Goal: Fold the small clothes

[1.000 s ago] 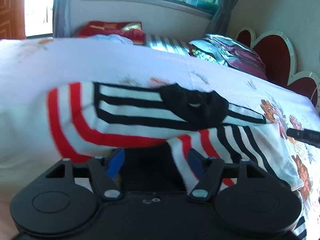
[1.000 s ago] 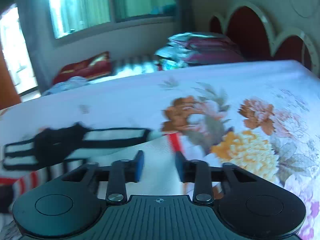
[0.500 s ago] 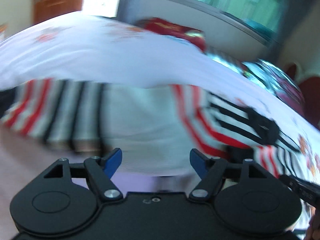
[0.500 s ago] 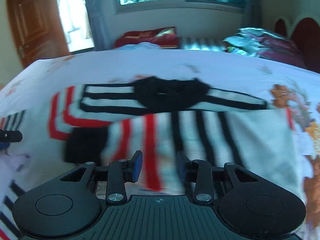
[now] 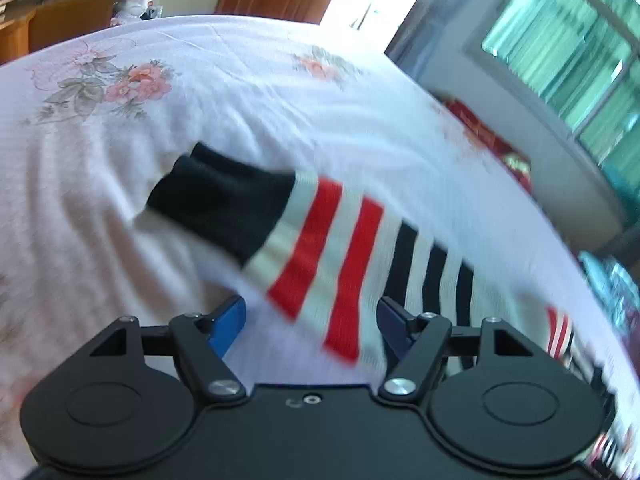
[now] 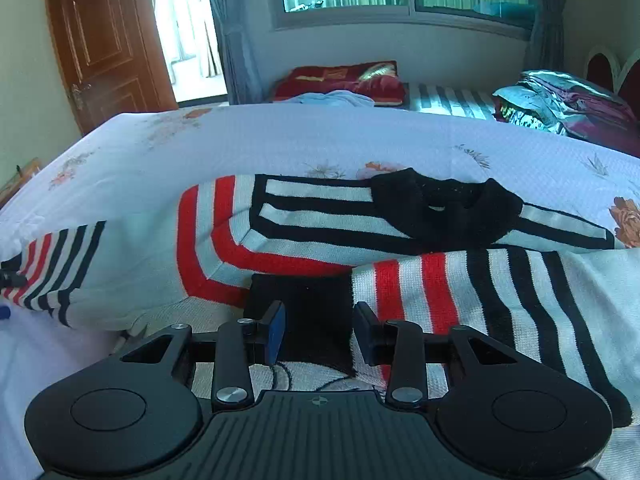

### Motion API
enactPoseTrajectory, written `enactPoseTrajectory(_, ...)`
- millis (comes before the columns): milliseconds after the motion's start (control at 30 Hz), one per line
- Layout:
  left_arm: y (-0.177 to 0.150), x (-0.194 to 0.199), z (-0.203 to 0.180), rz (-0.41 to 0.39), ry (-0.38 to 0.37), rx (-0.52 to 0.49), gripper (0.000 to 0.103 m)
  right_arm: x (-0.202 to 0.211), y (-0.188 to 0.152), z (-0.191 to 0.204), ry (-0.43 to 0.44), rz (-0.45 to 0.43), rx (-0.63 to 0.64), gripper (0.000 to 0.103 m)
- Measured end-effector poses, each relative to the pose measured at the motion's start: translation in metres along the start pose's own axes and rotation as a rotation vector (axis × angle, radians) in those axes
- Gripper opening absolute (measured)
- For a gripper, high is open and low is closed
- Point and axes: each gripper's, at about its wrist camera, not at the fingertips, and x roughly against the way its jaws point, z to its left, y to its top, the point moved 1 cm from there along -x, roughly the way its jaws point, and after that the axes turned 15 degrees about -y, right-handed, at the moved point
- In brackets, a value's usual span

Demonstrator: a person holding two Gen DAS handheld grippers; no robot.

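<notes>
A white sweater (image 6: 320, 224) with red and black stripes and a black collar (image 6: 440, 208) lies flat on the floral bed sheet (image 6: 280, 140). Its right sleeve (image 6: 480, 292) is folded across the body and ends in a black cuff (image 6: 308, 300). My right gripper (image 6: 320, 328) hovers just over that cuff, jaws partly apart and gripping nothing. The other sleeve (image 5: 332, 248) stretches out over the sheet to its own black cuff (image 5: 220, 200). My left gripper (image 5: 310, 316) stands wide over this sleeve's striped part. Its jaws are closing a little, and the pads do not press the cloth.
Folded bedding (image 6: 560, 108) and red cushions (image 6: 340, 80) lie beyond the bed's far side, under a window. A wooden door (image 6: 104, 48) stands at the back left, a wooden desk (image 5: 80, 4) past the bed's end. The red headboard (image 6: 616, 76) is at right.
The left gripper swept left from the collar along the body to the outstretched sleeve, rolling as it went. The right gripper swung left from the bare floral sheet to the folded sleeve's cuff.
</notes>
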Motion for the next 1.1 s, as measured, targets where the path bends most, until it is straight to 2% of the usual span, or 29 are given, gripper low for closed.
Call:
enactPoseTrajectory(33,0.004,-0.003,0.002,-0.018,-0.01,0.01,0.07,-0.002,0.0,0.001,-0.006,0.001,-0.002,0.038)
enactPoseTrajectory(100,0.01,-0.01,0.003,-0.047,-0.015,0.011,0.056,-0.005,0.0,0.002,-0.026,0.003,-0.011,0.038)
enactPoseTrajectory(133,0.013,-0.014,0.006,-0.057,-0.013,0.005,0.036,-0.007,0.0,0.002,-0.036,0.005,-0.018,0.038)
enactPoseTrajectory(167,0.014,-0.016,0.009,-0.061,-0.014,0.009,0.021,-0.01,-0.001,0.001,-0.047,0.011,-0.022,0.038)
enactPoseTrajectory(267,0.014,-0.012,0.015,-0.078,-0.026,0.033,0.007,-0.026,-0.008,-0.001,-0.064,0.071,-0.031,0.038)
enactPoseTrajectory(400,0.016,0.0,-0.011,-0.107,-0.087,-0.052,0.005,-0.027,-0.006,-0.012,-0.032,0.079,-0.086,0.038)
enactPoseTrajectory(500,0.012,0.011,-0.058,-0.101,-0.211,-0.141,0.005,-0.016,-0.003,-0.02,-0.032,0.052,-0.12,0.038)
enactPoseTrajectory(600,-0.003,0.015,-0.12,-0.055,-0.358,-0.26,0.005,-0.004,-0.003,-0.032,-0.02,0.035,-0.159,0.038)
enactPoseTrajectory(767,-0.061,-0.001,-0.226,0.117,-0.592,-0.429,0.005,0.016,-0.005,-0.066,-0.053,0.007,-0.215,0.038)
enactPoseTrajectory(900,-0.129,-0.023,-0.292,0.26,-0.698,-0.593,0.005,0.033,-0.013,-0.103,-0.109,-0.013,-0.254,0.038)
enactPoseTrajectory(967,-0.165,-0.038,-0.314,0.338,-0.715,-0.667,0.006,0.04,-0.02,-0.122,-0.134,-0.01,-0.27,0.038)
enactPoseTrajectory(1033,-0.195,-0.054,-0.322,0.408,-0.698,-0.714,0.009,0.044,-0.026,-0.138,-0.158,0.0,-0.286,0.038)
enactPoseTrajectory(1100,-0.215,-0.066,-0.324,0.485,-0.667,-0.742,0.022,0.048,-0.031,-0.151,-0.165,0.014,-0.302,0.038)
